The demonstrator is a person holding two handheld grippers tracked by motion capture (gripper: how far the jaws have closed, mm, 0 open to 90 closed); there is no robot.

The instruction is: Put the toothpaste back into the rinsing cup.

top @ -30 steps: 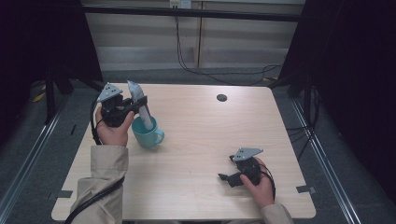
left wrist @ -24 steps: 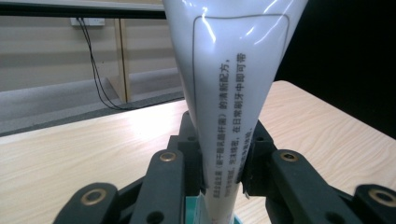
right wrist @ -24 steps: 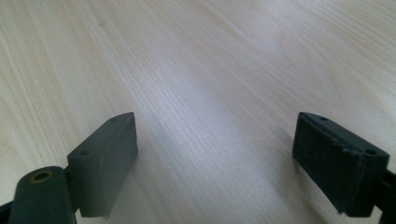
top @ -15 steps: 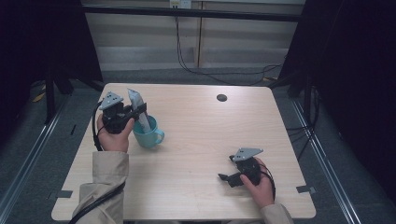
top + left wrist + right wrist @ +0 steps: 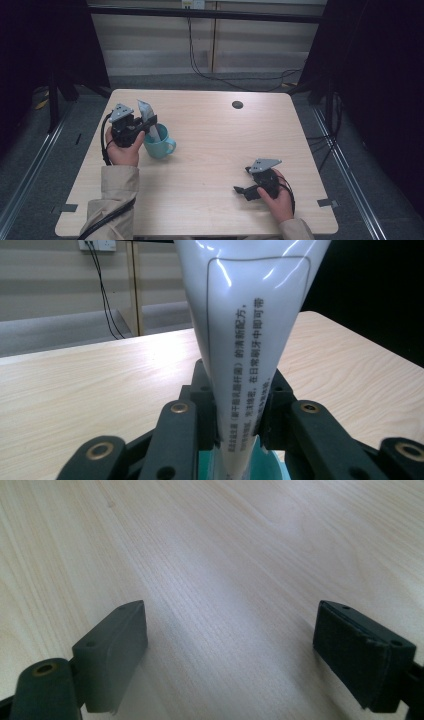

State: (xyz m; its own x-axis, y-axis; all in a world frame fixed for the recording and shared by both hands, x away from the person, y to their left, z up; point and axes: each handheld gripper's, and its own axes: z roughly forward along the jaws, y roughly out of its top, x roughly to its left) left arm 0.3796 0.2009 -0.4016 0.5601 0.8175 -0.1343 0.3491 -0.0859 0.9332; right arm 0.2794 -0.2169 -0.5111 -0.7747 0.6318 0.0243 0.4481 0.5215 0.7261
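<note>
Toward the left edge of the bench [image 5: 210, 150], about midway along it, my left tongs [image 5: 145, 125] are clamped on a white toothpaste tube [image 5: 148, 117]. From the high view the tube stands steeply, leaning a little, with its flat crimped end up and its lower end down inside the teal mug [image 5: 160, 146]. The mug sits just beside my left hand [image 5: 122, 150], its handle turned toward the right side of the bench.

Looking along the left tongs, I see both black pads pressed against the narrow lower part of the tube [image 5: 245, 355], one on each side, with a column of printed characters running down its face. The teal rim of the mug [image 5: 272, 467] shows just below the pads, so the tube's bottom is within the mug; whether it touches the mug's floor I cannot tell.

Near the front right corner of the bench, my right tongs [image 5: 243, 190] rest low in my right hand [image 5: 280, 197], pointing toward the left. From their own camera the two pads [image 5: 117, 650] stand wide apart with bare pale wood grain between them and nothing gripped.
</note>
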